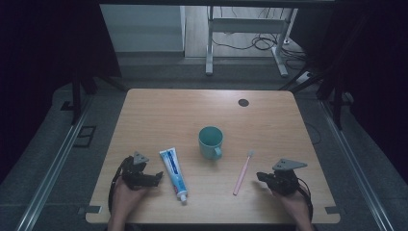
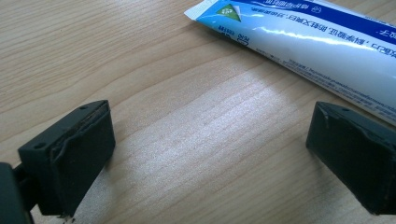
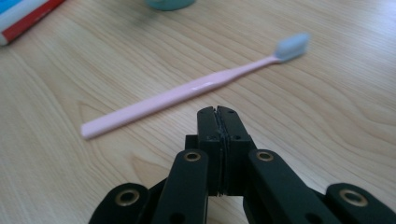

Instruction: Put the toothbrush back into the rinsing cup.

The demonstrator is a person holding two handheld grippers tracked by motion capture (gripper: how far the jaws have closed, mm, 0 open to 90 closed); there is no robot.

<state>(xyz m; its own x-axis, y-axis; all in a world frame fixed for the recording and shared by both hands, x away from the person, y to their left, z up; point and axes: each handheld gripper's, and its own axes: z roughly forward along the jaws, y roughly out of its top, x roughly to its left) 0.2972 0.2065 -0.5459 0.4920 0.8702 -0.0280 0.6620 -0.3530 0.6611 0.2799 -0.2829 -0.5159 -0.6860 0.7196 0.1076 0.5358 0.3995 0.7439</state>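
A wooden table [image 1: 269, 120] is standing on grey floor in a dim room, bearing a teal mug [image 1: 210, 142] whose inside is looking empty. The left gripper [image 1: 156, 177] is gaping wide beside the toothpaste [image 1: 173, 173], gripping nothing. The right gripper [image 1: 260, 176] is pressing its jaws together, empty, just short of the pink toothbrush [image 1: 243, 172].

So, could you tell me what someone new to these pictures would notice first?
Probably the teal mug standing near the middle of the wooden table, with a blue-and-white toothpaste tube lying to its left and a pink toothbrush to its right. Next, the two hand-held tools at the near edge: the left gripper open beside the tube, and the right gripper shut on nothing, just short of the toothbrush handle.
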